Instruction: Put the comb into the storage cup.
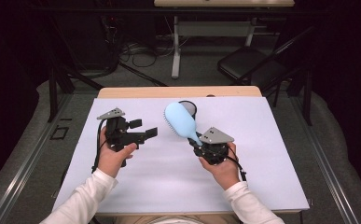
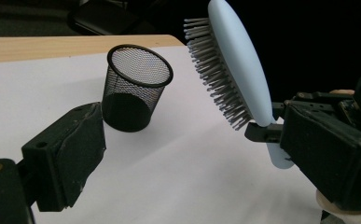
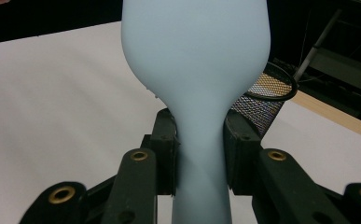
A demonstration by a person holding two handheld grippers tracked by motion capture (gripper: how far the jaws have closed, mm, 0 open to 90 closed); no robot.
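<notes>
A light blue hairbrush [image 1: 180, 120] stands tilted above the white sheet, bristles facing left. My right gripper [image 1: 197, 140] is shut on its handle; in the right gripper view both pads press the narrow neck of the hairbrush [image 3: 194, 56]. My left gripper [image 1: 143, 128] is held at the left of the table, open with nothing between its jaws, pointing toward the brush. In the left gripper view one of its fingers [image 2: 66, 158] rises at lower left, and the grey bristles of the hairbrush [image 2: 236, 65] face it. A black mesh cup [image 2: 134, 88] stands upright behind the brush.
A white sheet [image 1: 169, 172] covers the wooden table [image 1: 178, 92]. The mesh cup [image 1: 190, 106] sits near the sheet's far edge, centre. Beyond the table, a folding chair [image 1: 248, 65], a desk's legs [image 1: 176, 51] and cables stand on the floor.
</notes>
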